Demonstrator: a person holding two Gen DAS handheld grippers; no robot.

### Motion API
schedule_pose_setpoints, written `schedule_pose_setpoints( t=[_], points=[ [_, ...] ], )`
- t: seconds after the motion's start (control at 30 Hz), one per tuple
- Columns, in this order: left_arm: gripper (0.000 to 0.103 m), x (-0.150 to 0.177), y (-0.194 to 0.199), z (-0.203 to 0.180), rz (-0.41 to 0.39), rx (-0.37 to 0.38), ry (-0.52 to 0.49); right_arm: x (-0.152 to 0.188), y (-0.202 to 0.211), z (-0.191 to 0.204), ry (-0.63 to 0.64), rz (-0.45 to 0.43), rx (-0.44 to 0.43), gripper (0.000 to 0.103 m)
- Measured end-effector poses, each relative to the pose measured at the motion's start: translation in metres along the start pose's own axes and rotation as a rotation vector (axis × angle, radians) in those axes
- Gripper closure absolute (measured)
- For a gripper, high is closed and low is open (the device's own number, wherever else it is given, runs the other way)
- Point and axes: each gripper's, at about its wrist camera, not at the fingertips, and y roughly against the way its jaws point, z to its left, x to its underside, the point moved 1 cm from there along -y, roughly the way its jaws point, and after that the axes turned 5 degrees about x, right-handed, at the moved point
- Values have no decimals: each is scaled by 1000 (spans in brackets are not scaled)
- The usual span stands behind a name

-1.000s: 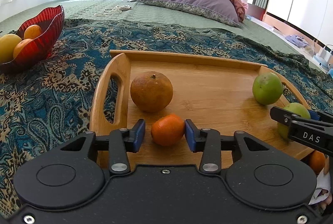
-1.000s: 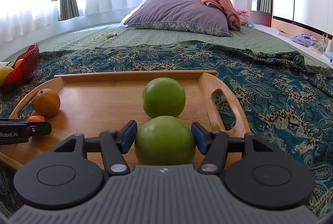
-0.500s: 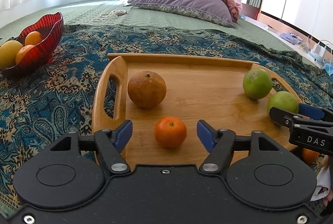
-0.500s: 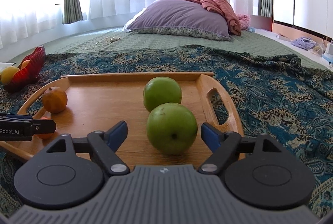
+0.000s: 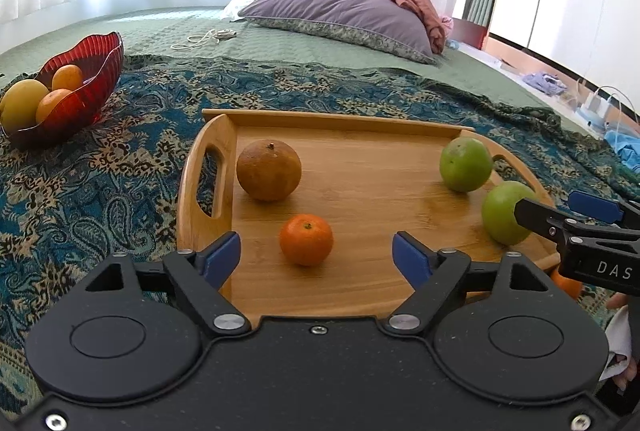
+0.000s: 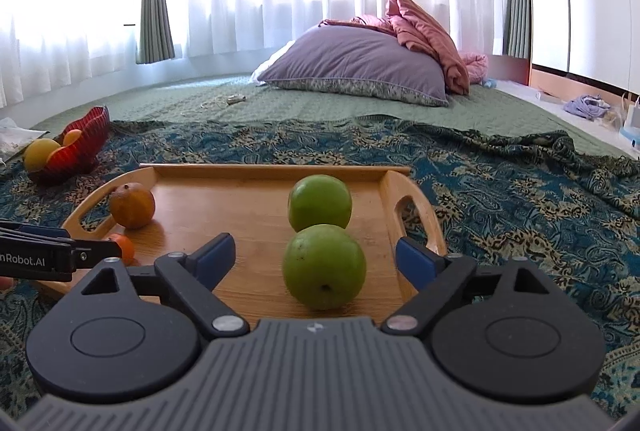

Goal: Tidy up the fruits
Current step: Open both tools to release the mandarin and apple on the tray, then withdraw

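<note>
A wooden tray (image 5: 360, 283) lies on the patterned blanket. On its left side sit a brownish orange (image 5: 268, 170) and a small tangerine (image 5: 306, 239). On its right side sit two green apples, one far (image 6: 319, 202) and one near (image 6: 324, 266). My left gripper (image 5: 316, 257) is open and empty, just behind the tangerine. My right gripper (image 6: 314, 255) is open and empty, with the near apple between its fingers but not touched. The right gripper also shows in the left wrist view (image 5: 560, 215).
A red glass bowl (image 5: 92, 87) with several oranges and a yellow fruit stands on the blanket at the far left. Another orange fruit (image 5: 567, 285) lies by the tray's right front corner. A purple pillow (image 5: 340, 11) and a pink cloth lie at the back.
Both grippers opened and let go: the left released the tangerine and the right released the near green apple onto the tray. Both have drawn back and up a little.
</note>
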Motion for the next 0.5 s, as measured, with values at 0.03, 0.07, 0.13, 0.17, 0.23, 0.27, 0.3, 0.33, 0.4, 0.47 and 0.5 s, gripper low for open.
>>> schedule_pose_setpoints(
  t=[0.03, 0.07, 0.13, 0.17, 0.23, 0.27, 0.3, 0.33, 0.4, 0.47, 0.5],
  points=[
    [17, 1, 2, -1, -3, 2, -2, 0, 2, 0, 2, -4, -3, 6],
    [17, 2, 4, -2, -7, 3, -6, 1, 3, -1, 3, -7, -7, 5],
    [16, 3, 8, -5, -11, 4, -14, 3, 7, -3, 5, -16, -11, 4],
    [16, 4, 10, -6, -14, 5, -17, 4, 8, -4, 5, -21, -14, 4],
    [14, 6, 14, -7, -18, 7, -18, 6, 10, -6, 5, -28, -18, 3],
    [13, 8, 16, -7, -21, 7, -18, 7, 11, -7, 3, -31, -19, 2],
    [12, 9, 17, -7, -23, 8, -18, 8, 12, -8, 2, -35, -21, 2],
    [12, 11, 19, -8, -23, 8, -19, 9, 14, -10, 0, -37, -22, 1],
    [12, 14, 21, -8, -22, 8, -20, 13, 16, -13, -4, -42, -24, 1],
    [11, 17, 23, -8, -19, 7, -23, 16, 18, -16, -2, -44, -24, 0],
    [11, 18, 24, -8, -18, 6, -22, 18, 19, -17, -1, -45, -23, 0]
  ],
)
